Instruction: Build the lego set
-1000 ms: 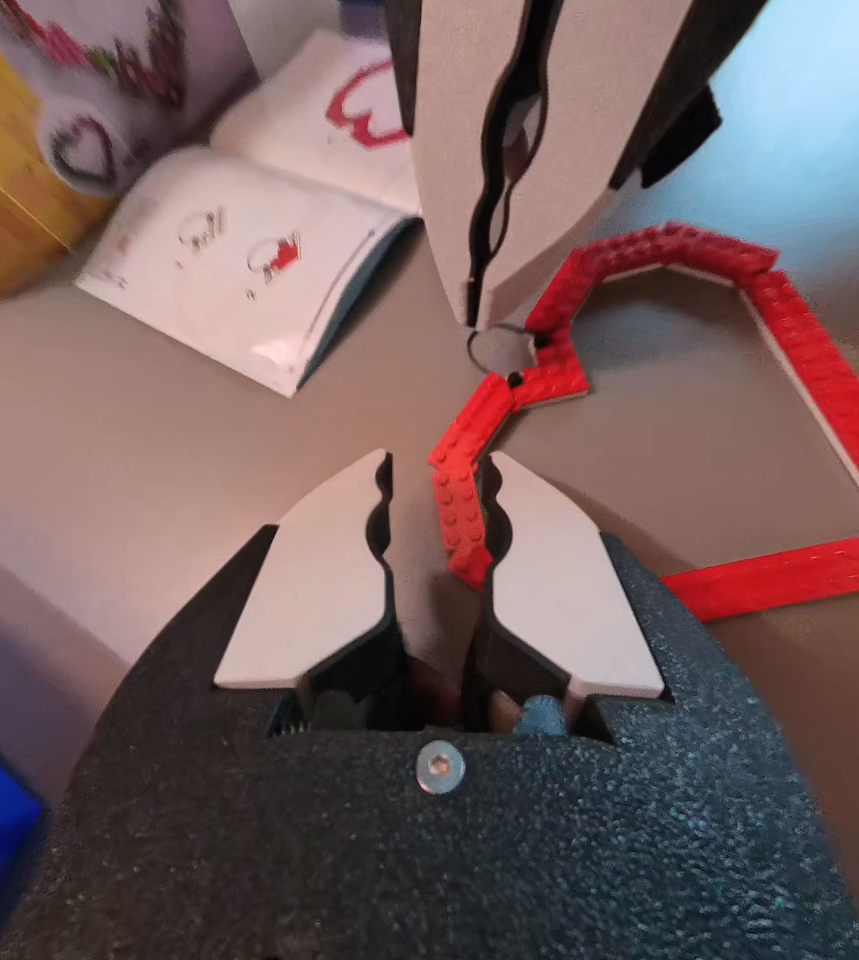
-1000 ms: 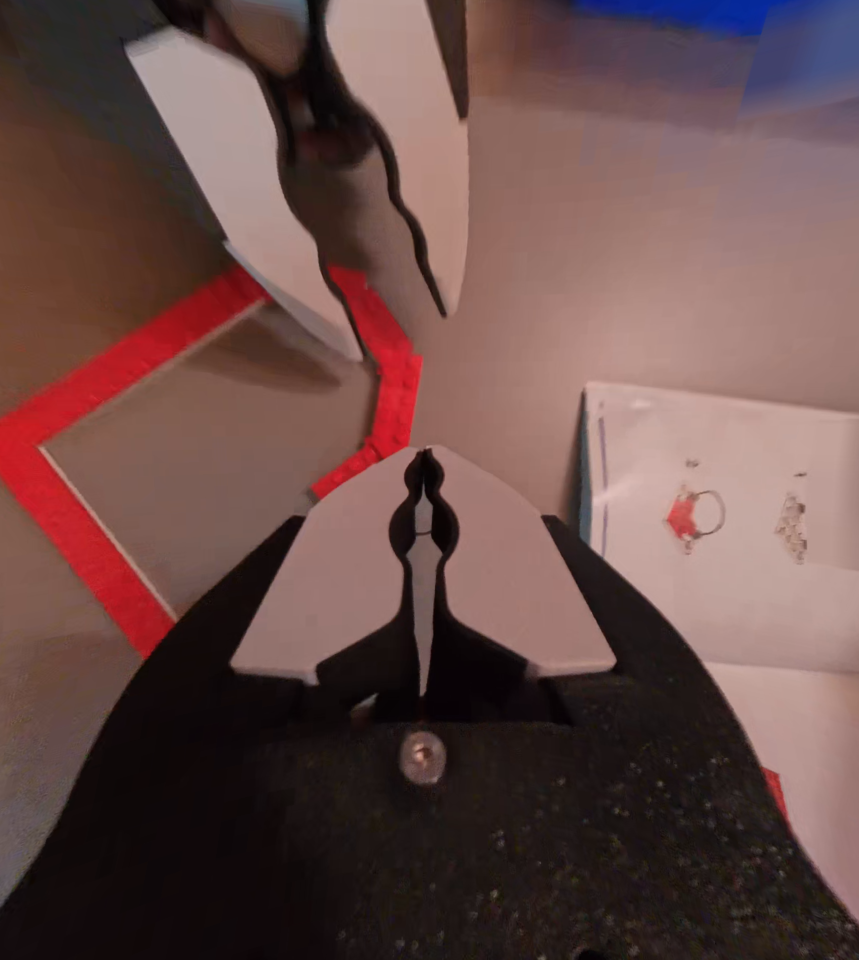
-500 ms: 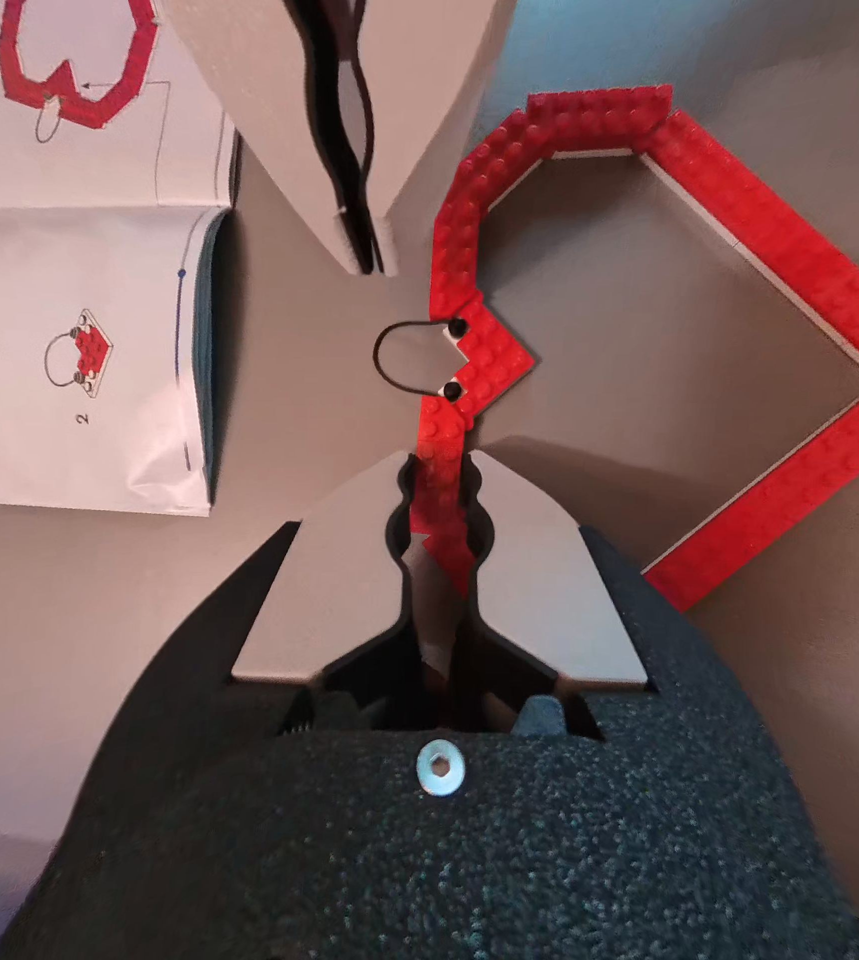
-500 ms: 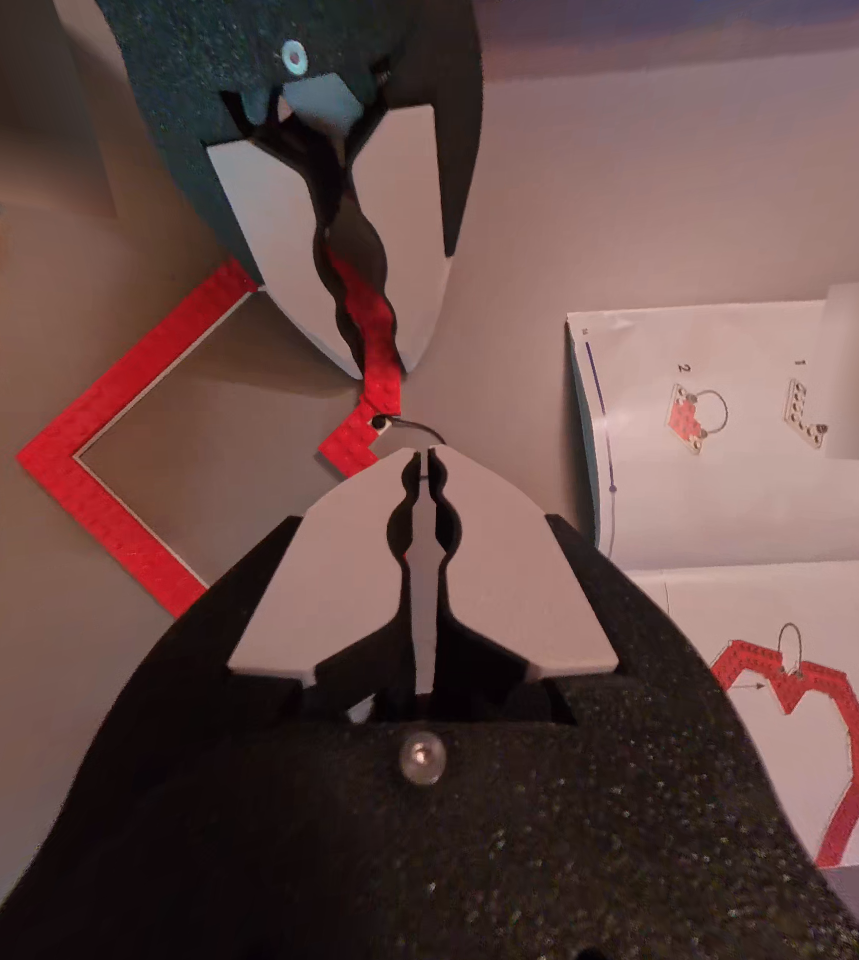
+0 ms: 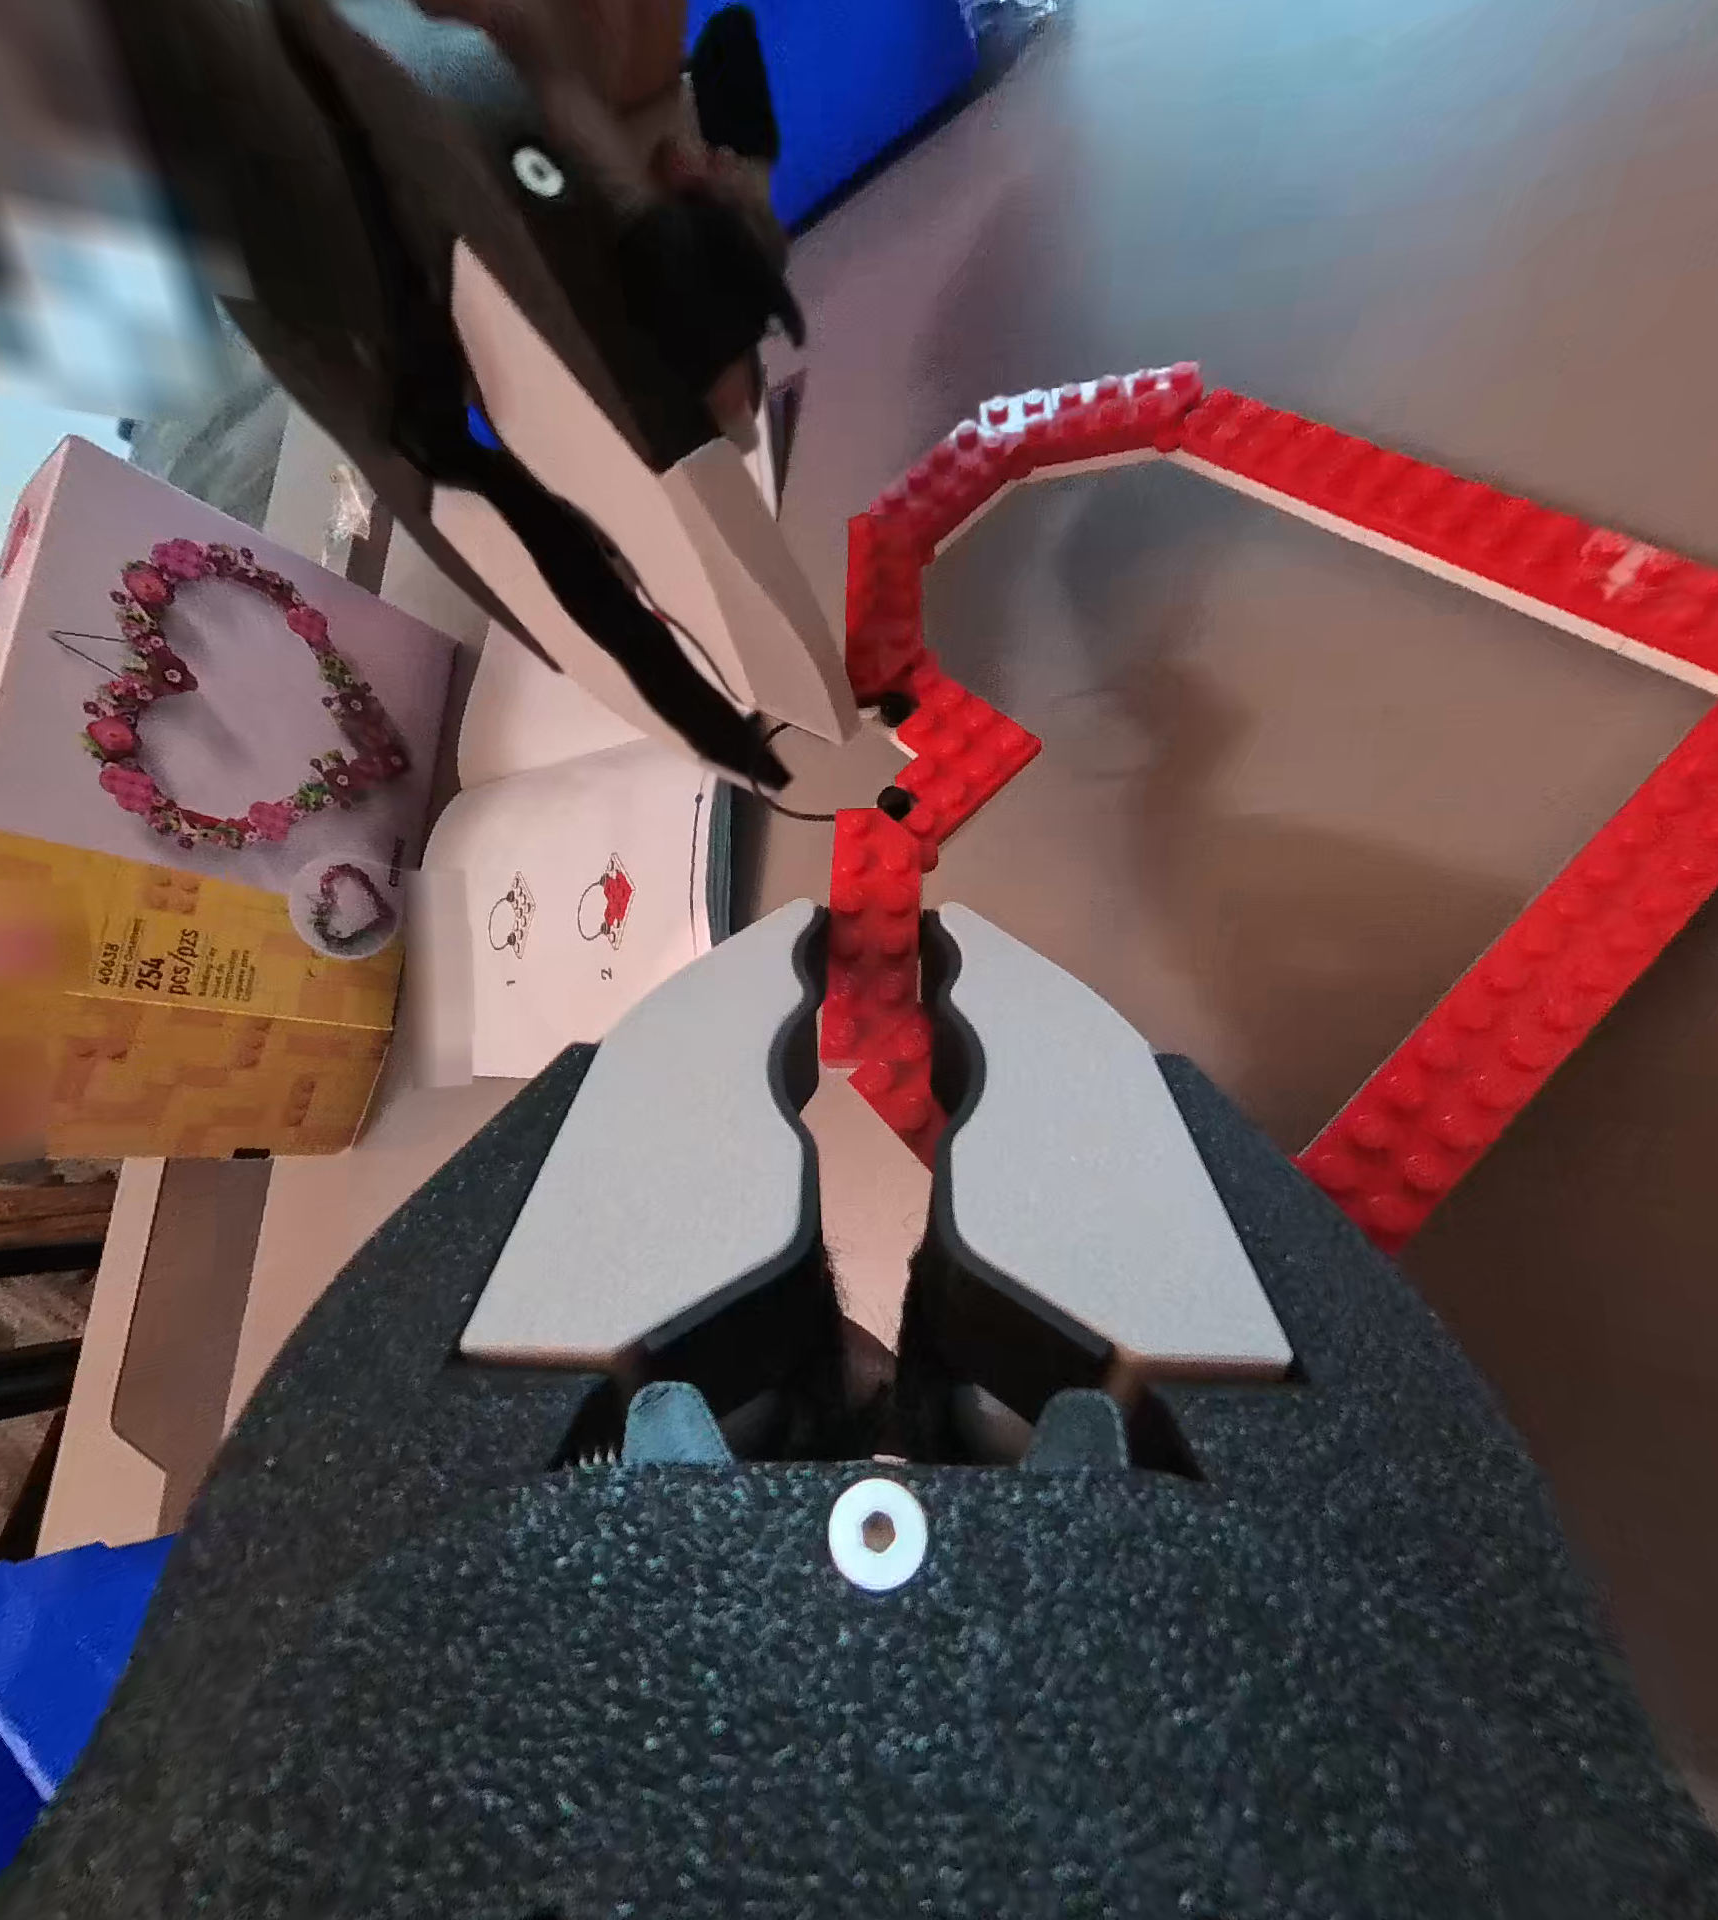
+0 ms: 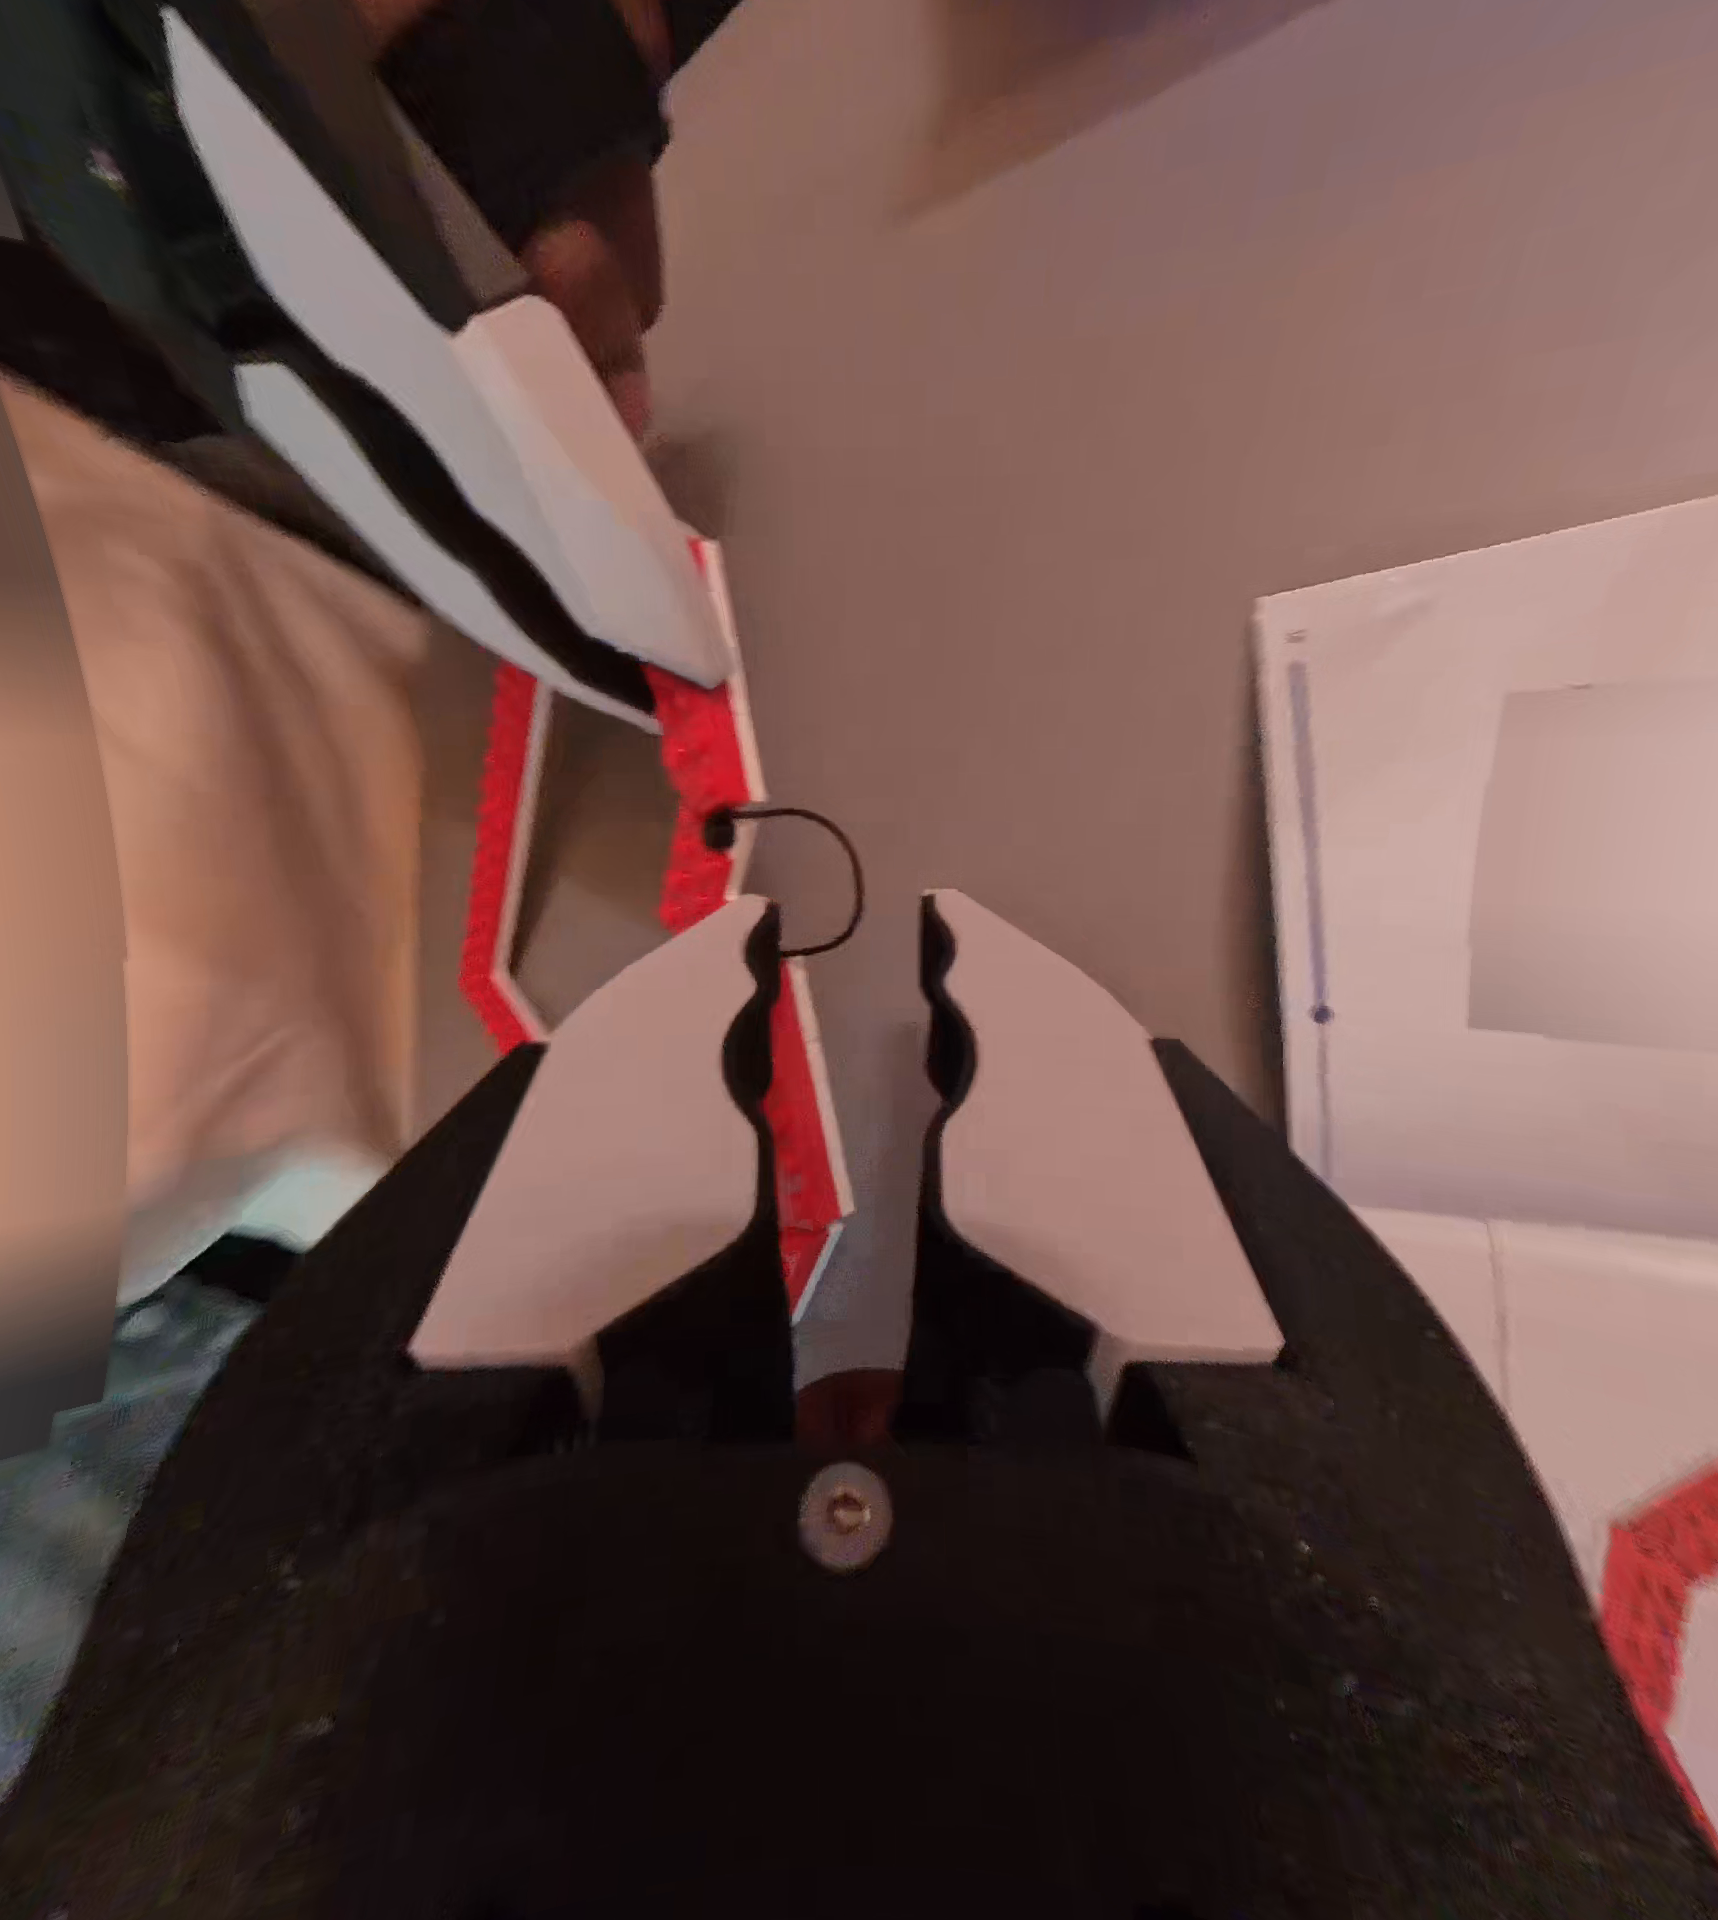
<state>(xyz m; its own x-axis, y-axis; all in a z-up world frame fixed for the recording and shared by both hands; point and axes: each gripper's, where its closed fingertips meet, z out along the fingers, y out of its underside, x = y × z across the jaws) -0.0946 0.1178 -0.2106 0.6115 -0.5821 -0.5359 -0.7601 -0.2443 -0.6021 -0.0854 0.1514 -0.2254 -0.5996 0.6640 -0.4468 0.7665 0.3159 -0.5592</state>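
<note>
Heart frame (image 5: 1520, 997) is up off the worktop (image 5: 1457, 208) right now, tilted, with my left hand-held gripper (image 5: 870, 997) clamped on the red strip just below the notch. My right hand-held gripper (image 6: 850, 909) is spread open and holding nothing, tips right beside the thin black loop (image 6: 824, 873) that hangs off the notch. Booklet (image 5: 564, 894) and box (image 5: 180, 790) sit off to the loop side of the frame. I'd say the trick here is keeping the left grip steady and pinching near the loop's pegs, not the wire's middle, so it doesn't pop out.
</note>
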